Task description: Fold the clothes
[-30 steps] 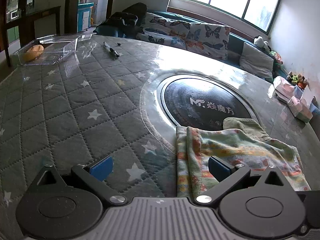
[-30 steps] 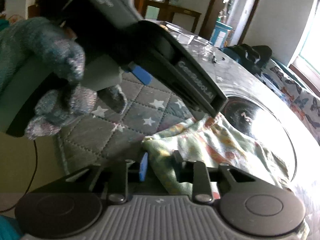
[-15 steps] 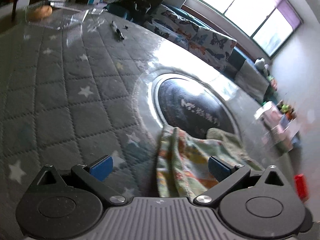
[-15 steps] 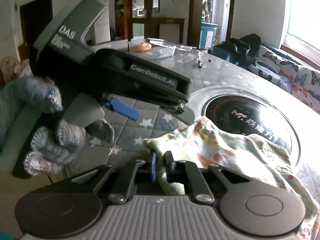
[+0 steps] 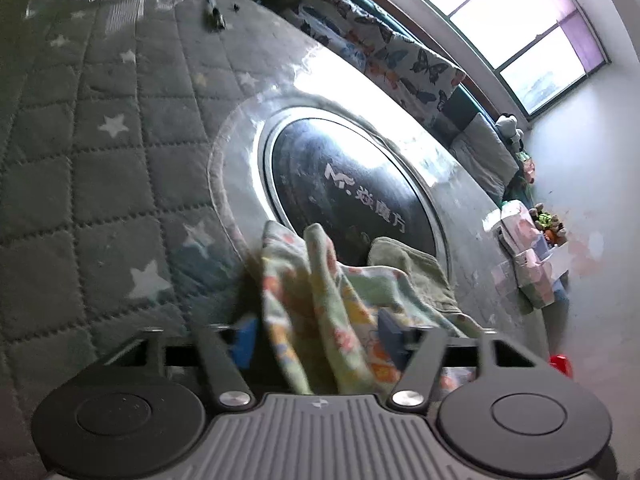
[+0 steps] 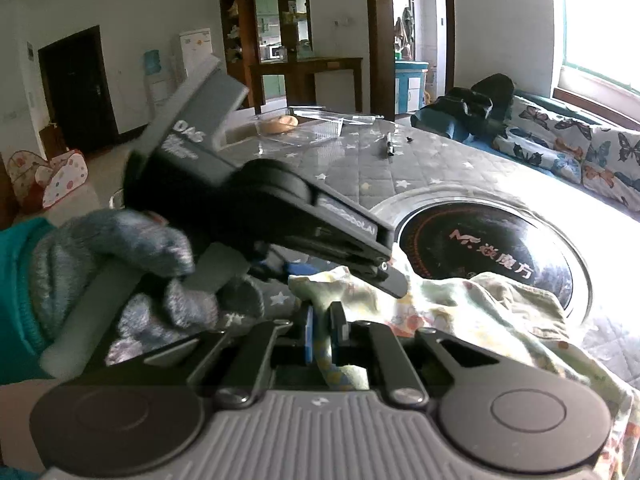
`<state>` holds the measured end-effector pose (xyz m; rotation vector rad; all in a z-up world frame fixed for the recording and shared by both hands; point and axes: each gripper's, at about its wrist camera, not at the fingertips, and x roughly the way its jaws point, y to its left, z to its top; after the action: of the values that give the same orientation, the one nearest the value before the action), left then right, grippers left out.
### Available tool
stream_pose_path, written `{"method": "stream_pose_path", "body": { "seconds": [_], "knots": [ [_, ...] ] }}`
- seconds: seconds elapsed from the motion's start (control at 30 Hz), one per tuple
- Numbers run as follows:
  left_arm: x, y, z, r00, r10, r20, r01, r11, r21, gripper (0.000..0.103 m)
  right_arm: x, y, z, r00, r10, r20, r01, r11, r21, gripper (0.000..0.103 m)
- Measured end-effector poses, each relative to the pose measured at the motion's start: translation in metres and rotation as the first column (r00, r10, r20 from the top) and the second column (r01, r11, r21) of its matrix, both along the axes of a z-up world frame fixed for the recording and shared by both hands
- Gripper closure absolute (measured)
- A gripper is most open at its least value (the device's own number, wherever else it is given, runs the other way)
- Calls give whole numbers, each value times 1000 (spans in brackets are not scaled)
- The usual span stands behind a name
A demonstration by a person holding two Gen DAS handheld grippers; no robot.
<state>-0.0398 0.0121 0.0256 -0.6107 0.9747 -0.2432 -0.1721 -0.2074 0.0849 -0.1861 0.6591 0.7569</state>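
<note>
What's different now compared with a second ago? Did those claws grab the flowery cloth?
Yes. The right claw closed on the edge of the floral cloth and lifted it, bunching it up. The left claw tilted in and has just been closing around another fold; firm pinch unclear. The pen and clear tray stayed put.

A home living room: butterfly-print sofa (image 6: 568,140), fridge (image 6: 196,56), quilted table (image 5: 100,160).

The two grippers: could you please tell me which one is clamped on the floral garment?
The right gripper: its pads pinch an edge of the floral garment. The left gripper has just been closing its jaws around it, but they stand apart.
</note>
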Motion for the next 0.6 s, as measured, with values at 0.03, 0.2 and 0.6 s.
{"method": "stream_pose_path", "body": {
  "seconds": [0.03,0.2,0.6],
  "knots": [
    [2,0,-3,1000,-3,-9,3,1000,-8,74,0,0,0,1000,3,-4,-3,1000,3,96],
    [2,-3,-8,1000,-13,-8,13,1000,4,90,5,-14,-4,999,-33,-35,35,998,43,88],
    [2,-10,-3,1000,-29,8,29,997,72,90,34,-107,-14,942,-336,-15,336,942,-15,75]
  ]
}}
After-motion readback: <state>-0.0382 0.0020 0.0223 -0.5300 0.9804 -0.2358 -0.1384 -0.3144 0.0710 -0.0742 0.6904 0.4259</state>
